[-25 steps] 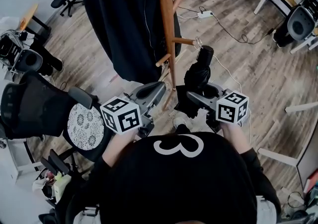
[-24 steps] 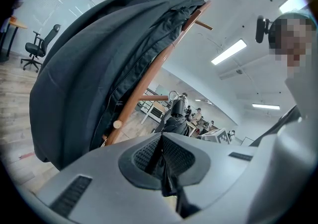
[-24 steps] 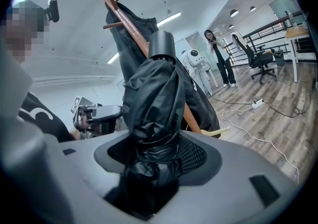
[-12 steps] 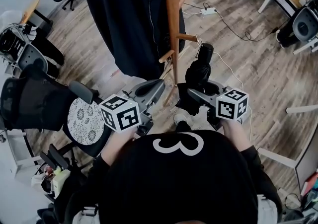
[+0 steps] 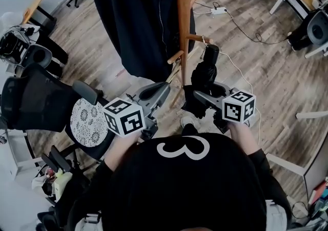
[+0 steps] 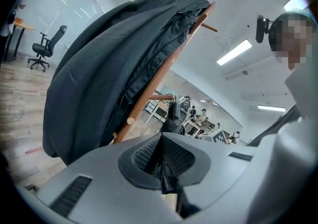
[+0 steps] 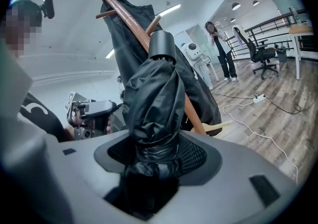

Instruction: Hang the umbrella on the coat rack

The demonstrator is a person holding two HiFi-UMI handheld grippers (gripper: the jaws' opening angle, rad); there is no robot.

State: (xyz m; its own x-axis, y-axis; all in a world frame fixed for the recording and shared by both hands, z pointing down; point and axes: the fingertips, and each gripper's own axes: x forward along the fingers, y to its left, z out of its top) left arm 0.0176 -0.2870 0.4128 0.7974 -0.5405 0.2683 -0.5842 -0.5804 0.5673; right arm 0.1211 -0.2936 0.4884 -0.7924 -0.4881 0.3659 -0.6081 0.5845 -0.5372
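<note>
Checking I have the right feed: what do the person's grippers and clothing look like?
The left gripper and right gripper are grey moulded shells with black ribbed pads in dark oval recesses. Each carries a white cube with black square markers. No cables show. The top is black.

Person's all in black: black top [image 5: 205,194] and black headwear with a white 3-shaped squiggle [image 5: 183,150] on it. The left gripper [image 5: 161,91] and right gripper [image 5: 204,91] are smooth grey moulded plastic. Each one carries a white marker cube [image 5: 124,117] printed with black squares. The black ribbed pads [image 6: 146,153] sit in dark oval recesses.
</note>
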